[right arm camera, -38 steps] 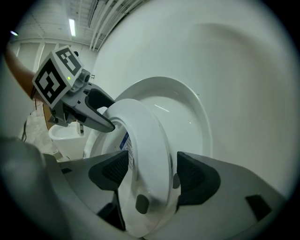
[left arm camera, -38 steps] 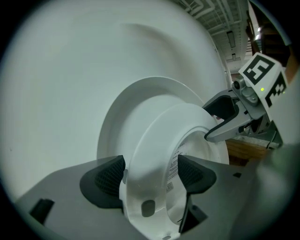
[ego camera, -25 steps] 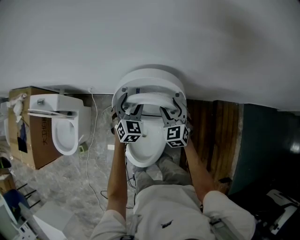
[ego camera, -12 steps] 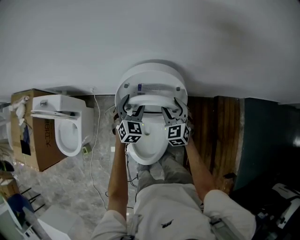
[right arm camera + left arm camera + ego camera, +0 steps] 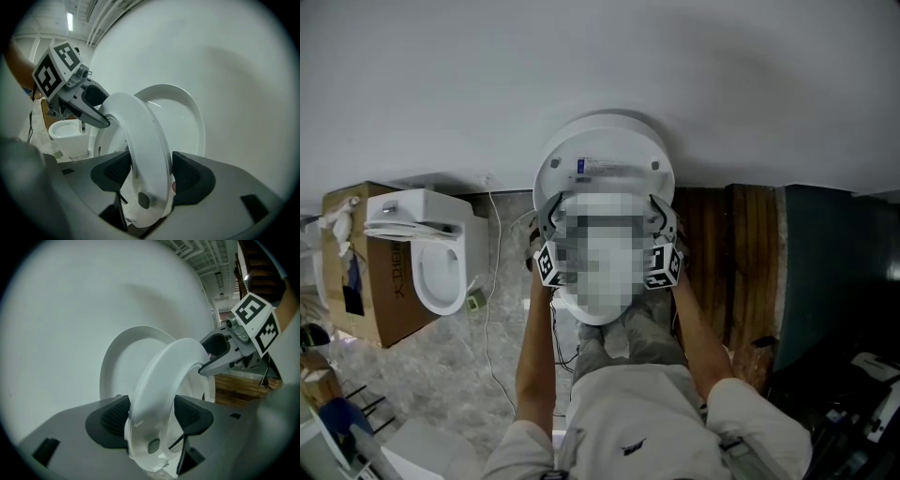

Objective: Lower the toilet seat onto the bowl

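1. Judging by its look, the toilet seat [image 5: 159,380] is a stiff ring of hard, glossy white plastic. It seems light enough for two grips, but slippery. It likely turns on a hinge at the back and may want to drop by its own weight, so it should be led down slowly to avoid a slam.
2. Good places to hold are the two sides of the ring, away from the hinge, and this is where it is taken. The seat stands half raised and tilted forward. It is apart from the lid [image 5: 117,366] behind it and not yet down on the bowl [image 5: 600,320].
3. The left gripper [image 5: 152,416] has the left side of the ring between its jaws, which have just been closing. Both ribbed black pads [image 5: 112,416] press on the plastic.
4. The right gripper [image 5: 150,174] pinches the right side in the same way, with a pad on each face of the ring.
5. A small dark oval bumper [image 5: 143,200] shows on the underside of the seat.
6. The lid is a round, smooth white shell, upright against the plain pale wall [image 5: 600,75].
7. To the left, a second white toilet [image 5: 441,267] stands beside a brown cardboard box [image 5: 352,281] on a grey stone-like floor [image 5: 478,375]. To the right are dark wooden boards [image 5: 741,272].
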Demonstrator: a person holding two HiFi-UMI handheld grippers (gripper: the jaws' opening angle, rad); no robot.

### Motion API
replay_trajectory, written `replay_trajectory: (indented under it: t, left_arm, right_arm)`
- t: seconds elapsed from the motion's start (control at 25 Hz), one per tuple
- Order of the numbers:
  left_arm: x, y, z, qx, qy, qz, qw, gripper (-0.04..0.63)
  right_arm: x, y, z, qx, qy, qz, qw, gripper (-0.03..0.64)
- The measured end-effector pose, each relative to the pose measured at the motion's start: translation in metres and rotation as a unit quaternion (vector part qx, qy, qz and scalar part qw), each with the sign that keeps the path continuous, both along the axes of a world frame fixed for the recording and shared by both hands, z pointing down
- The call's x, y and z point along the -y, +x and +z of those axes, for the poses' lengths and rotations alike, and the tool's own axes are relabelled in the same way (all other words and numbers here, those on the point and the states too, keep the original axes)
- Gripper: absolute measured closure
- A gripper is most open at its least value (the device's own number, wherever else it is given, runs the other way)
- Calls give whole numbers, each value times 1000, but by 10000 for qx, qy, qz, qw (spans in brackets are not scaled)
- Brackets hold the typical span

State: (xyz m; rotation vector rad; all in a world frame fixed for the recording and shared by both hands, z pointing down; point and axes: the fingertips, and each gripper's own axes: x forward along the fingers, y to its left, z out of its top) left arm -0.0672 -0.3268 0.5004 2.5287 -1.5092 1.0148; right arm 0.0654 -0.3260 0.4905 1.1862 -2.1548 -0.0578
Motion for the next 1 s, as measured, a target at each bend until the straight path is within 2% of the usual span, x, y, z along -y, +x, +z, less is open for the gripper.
replay_trajectory:
  t: [0.52, 0.72, 1.0]
  left_arm:
    - [-40, 1, 0, -19, -80, 244, 9997, 288]
    - [-56, 2, 2, -13, -185, 317, 9993, 288]
    - [-77, 1, 8, -33, -250, 412, 9988, 284]
  right_arm:
    - [-39, 1, 1, -83, -40, 119, 9999, 342]
    - [-57, 0, 0, 165, -108, 84, 9998, 342]
    - [-83, -2, -4, 233, -98, 100, 9996, 342]
